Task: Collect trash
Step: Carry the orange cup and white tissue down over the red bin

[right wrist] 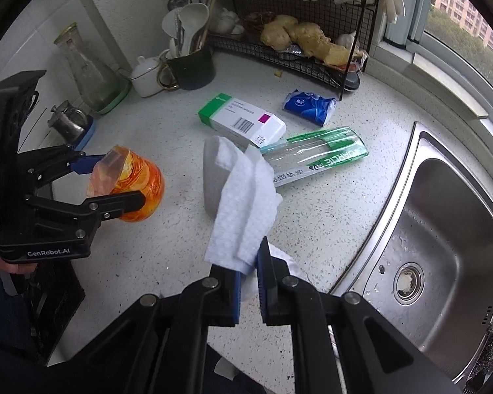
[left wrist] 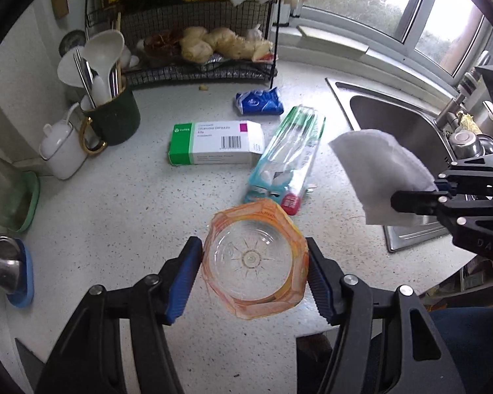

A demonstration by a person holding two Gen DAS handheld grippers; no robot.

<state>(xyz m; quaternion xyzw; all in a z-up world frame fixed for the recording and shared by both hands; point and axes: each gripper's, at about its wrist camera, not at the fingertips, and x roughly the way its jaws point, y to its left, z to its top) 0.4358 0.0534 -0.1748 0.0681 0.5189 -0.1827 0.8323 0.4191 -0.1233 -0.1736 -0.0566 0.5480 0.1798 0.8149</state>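
Observation:
My left gripper is shut on a clear plastic cup with an orange label, held above the counter; the cup also shows in the right wrist view, at the left. My right gripper is shut on a white paper towel, which hangs above the counter; the towel also shows in the left wrist view, by the sink. On the counter lie a green-and-white box, a clear green toothbrush package and a blue tissue pack.
A steel sink is at the right. A black wire rack with ginger stands at the back. A dark mug of utensils, a white pot, a glass carafe and a metal jug stand along the left wall.

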